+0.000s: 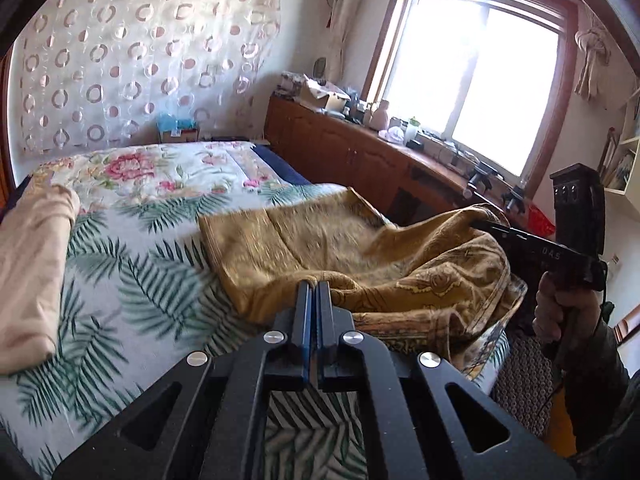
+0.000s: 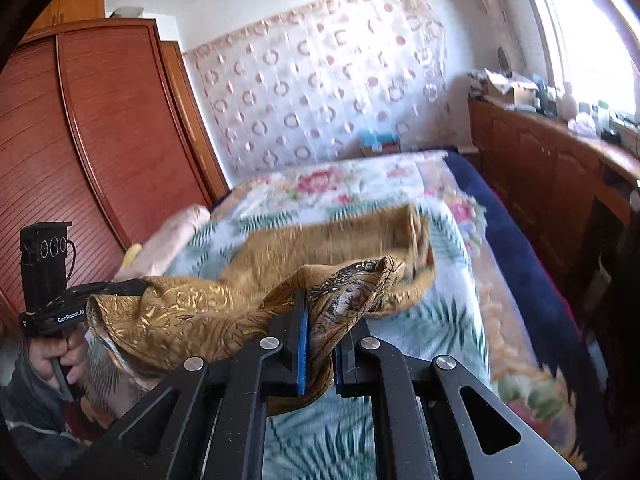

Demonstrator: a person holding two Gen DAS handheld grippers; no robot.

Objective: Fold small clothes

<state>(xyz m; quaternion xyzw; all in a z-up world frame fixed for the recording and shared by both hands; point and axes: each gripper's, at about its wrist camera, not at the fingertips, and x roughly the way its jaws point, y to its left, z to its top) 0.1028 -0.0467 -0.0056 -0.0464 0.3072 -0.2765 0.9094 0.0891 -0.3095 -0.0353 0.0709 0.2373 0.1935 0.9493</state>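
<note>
Daylight pours in through the window, up and to the right of the left jaws, where the panes are blown out to plain white glare. The room is bright, with soft shadow under the lifted gold cloth just beyond the jaws. That cloth and the leaf-print bedspread smear with motion blur, and both fisheye views bend straight lines and darken at the corners.

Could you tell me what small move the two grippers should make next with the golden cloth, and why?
Probably carry both pinched corners forward over the flat far half. The left gripper and the right gripper are each shut on a near corner of the golden cloth, lifted off the bedspread, while its far part lies spread out.
</note>
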